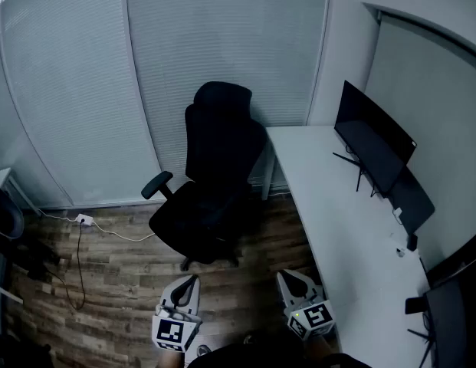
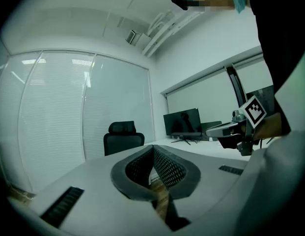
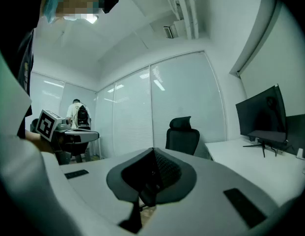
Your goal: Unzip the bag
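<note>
The left gripper (image 1: pixel 190 284) and the right gripper (image 1: pixel 290 279) are held low and close to the person's body, side by side, both pointing roughly level into the room. Each has its jaws pressed fully together with nothing between the pads, so both are closed and empty.

The bag appears in none of the three views, so its place cannot be told and the unzipping has not begun. From the grippers, a black office chair (image 1: pixel 215 175) stands at 12 o'clock, a white desk (image 1: pixel 329 205) runs from 1 to 3 o'clock with a dark monitor (image 1: pixel 372 148) on it, and a white cable (image 1: pixel 107 230) lies on the wood floor (image 1: pixel 115 290) at 10 o'clock.

The likely trouble lies in the search. Turning to find the bag could carry the right gripper into the desk edge at 3 o'clock, which is near it. A step toward 10 o'clock could snag the cable. Reaching a zip pull with the jaws shut would only nudge it aside, so they would need to part first
</note>
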Action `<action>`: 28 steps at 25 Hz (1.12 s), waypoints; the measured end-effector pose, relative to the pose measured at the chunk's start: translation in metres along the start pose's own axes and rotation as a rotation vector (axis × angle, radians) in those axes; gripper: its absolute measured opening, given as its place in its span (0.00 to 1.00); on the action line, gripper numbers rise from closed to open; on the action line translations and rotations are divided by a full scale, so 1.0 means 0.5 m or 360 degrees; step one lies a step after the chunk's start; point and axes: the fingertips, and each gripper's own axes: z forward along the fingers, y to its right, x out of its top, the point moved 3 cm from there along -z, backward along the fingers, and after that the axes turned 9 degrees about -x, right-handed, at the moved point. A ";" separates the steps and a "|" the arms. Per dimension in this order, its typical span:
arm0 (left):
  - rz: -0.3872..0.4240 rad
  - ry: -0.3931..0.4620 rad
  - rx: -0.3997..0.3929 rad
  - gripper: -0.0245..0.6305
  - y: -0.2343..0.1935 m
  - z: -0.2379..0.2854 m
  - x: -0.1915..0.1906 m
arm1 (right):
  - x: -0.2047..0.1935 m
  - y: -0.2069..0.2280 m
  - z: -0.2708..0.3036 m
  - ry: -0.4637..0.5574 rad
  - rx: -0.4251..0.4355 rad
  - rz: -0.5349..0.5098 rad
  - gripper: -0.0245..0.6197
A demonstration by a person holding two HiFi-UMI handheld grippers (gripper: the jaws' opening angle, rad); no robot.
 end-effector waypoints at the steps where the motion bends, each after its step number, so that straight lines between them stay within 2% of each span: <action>1: 0.0001 0.0000 -0.0001 0.07 -0.006 -0.006 0.001 | 0.001 -0.009 0.001 0.0006 0.0000 0.0006 0.10; 6: 0.0019 0.0026 -0.0004 0.07 -0.015 -0.014 0.006 | 0.005 -0.024 0.001 0.0038 -0.0005 0.0024 0.10; 11: 0.0011 0.0052 0.0004 0.07 0.016 0.009 0.001 | 0.002 -0.004 -0.002 0.0066 0.0074 0.0068 0.11; 16: 0.0043 -0.0008 0.0047 0.09 0.032 0.043 -0.021 | -0.020 0.027 0.016 0.0057 0.0128 0.0095 0.11; 18: 0.0053 -0.0036 0.0048 0.16 0.020 0.056 -0.027 | -0.025 0.032 0.037 0.0040 0.0140 0.0124 0.13; 20: 0.0055 -0.0058 0.0037 0.21 0.006 0.067 -0.034 | -0.030 0.028 0.056 0.0027 0.0156 0.0150 0.18; 24: 0.0042 -0.0097 0.0000 0.22 -0.049 0.095 -0.059 | -0.036 0.020 0.114 -0.0017 0.0133 0.0166 0.27; 28: 0.0028 -0.0139 -0.0118 0.28 -0.132 0.138 -0.069 | -0.029 0.004 0.192 -0.0052 0.0040 0.0186 0.32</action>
